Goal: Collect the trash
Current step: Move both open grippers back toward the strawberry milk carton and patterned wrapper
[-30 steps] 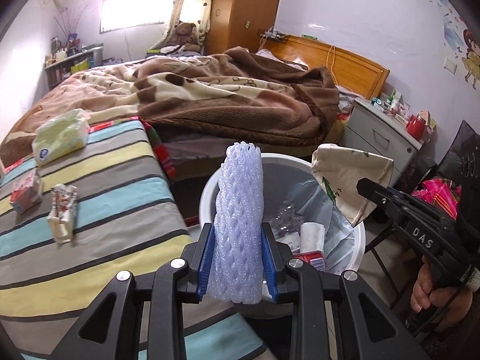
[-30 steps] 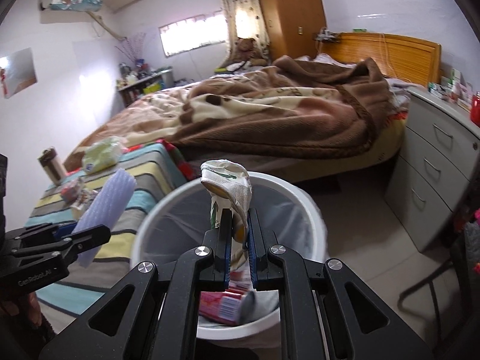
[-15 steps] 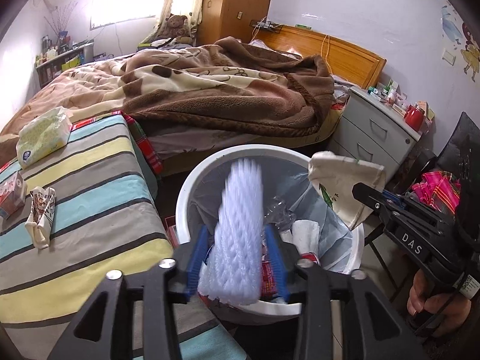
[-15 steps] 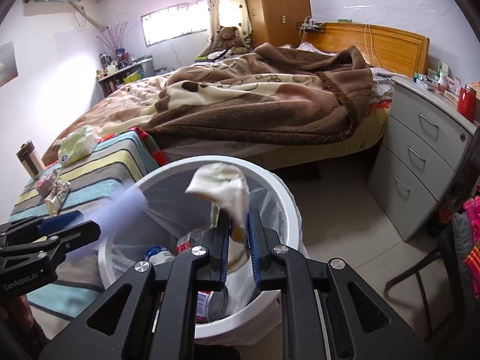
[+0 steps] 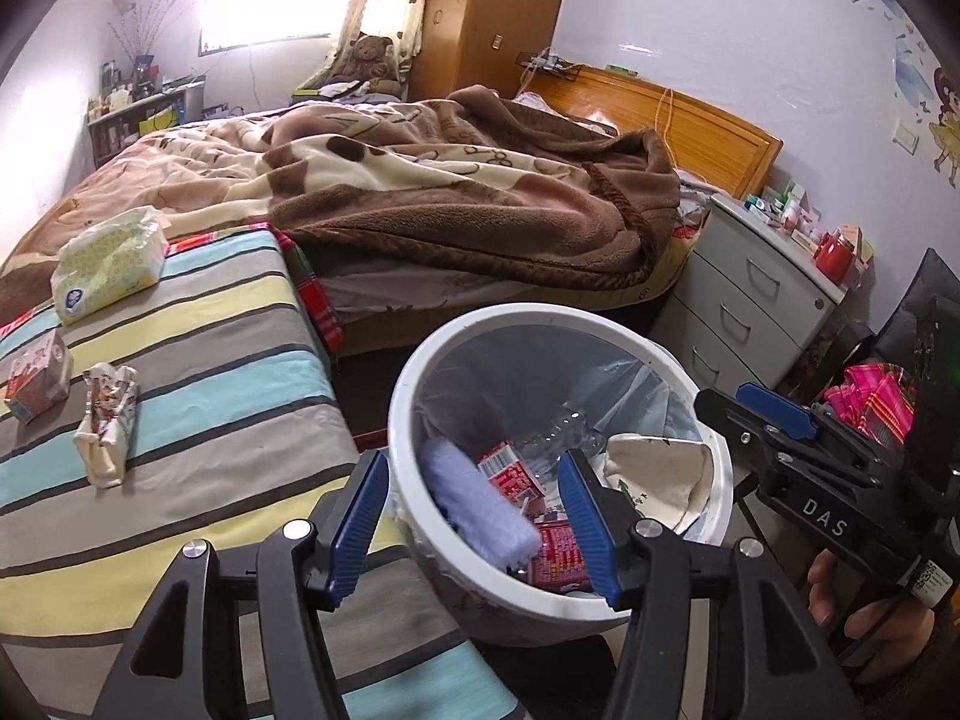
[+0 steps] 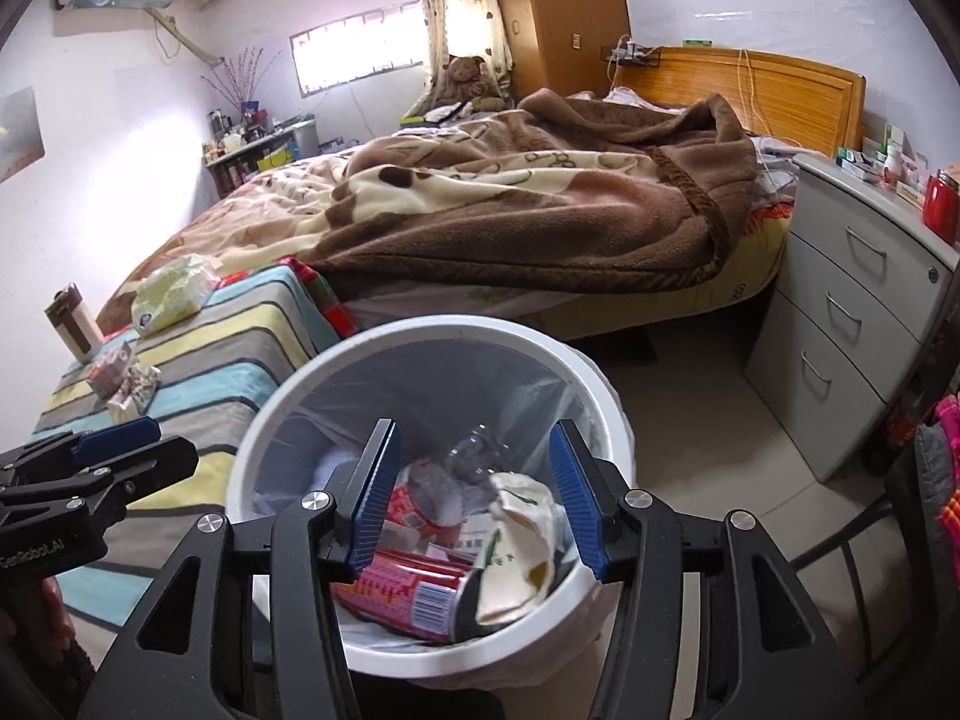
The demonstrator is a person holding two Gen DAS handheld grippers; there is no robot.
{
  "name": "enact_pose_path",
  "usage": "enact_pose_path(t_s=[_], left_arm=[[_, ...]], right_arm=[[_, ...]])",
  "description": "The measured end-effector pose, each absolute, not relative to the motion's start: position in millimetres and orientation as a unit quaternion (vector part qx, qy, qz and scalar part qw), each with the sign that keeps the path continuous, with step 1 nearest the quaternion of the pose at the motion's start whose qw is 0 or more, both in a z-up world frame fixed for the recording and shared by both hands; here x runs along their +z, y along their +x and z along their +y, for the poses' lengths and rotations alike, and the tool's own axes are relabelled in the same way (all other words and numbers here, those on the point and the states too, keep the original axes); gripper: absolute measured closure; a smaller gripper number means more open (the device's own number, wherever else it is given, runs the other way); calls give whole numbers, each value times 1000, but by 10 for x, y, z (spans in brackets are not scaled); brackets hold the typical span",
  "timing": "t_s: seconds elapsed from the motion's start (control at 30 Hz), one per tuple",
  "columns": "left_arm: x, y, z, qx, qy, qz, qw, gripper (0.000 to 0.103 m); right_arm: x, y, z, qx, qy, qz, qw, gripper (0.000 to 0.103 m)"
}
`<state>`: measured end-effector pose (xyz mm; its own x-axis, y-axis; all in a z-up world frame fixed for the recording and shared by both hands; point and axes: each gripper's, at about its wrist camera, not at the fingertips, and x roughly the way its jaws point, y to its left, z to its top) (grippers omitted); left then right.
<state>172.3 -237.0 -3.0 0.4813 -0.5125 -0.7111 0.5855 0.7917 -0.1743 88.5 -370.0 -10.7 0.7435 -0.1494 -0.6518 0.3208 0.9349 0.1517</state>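
Observation:
A white bin with a clear liner stands below both grippers. My left gripper hangs over its near rim, its blue-padded jaws opening and nothing pressed between them. A lavender foam net sleeve lies loose inside the bin beside red cartons. My right gripper is over the same bin, jaws also opening and holding nothing. Below it a cream crumpled wrapper rests on a red can. Each gripper also shows in the other's view, the right gripper and the left gripper.
Left of the bin is a striped-covered surface with a tissue pack, a small carton and a crumpled wrapper. A bed with a brown blanket lies behind. A grey nightstand is at the right.
Both grippers went from shut to open. The foam sleeve dropped out of the left one and the cream wrapper out of the right one, both into the bin.

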Motion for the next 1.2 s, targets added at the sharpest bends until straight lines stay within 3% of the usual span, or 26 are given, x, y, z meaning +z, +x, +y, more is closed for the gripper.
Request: enact_pose_path(t_s=[0.6, 1.2], left_arm=[[176, 1893, -1630, -272, 13, 371, 888, 44], [125, 2414, -533, -186, -28, 369, 910, 44]], right_arm=[[-12, 1100, -3177, -75, 120, 311, 940, 49], [-96, 1591, -2442, 14, 92, 344, 935, 49]])
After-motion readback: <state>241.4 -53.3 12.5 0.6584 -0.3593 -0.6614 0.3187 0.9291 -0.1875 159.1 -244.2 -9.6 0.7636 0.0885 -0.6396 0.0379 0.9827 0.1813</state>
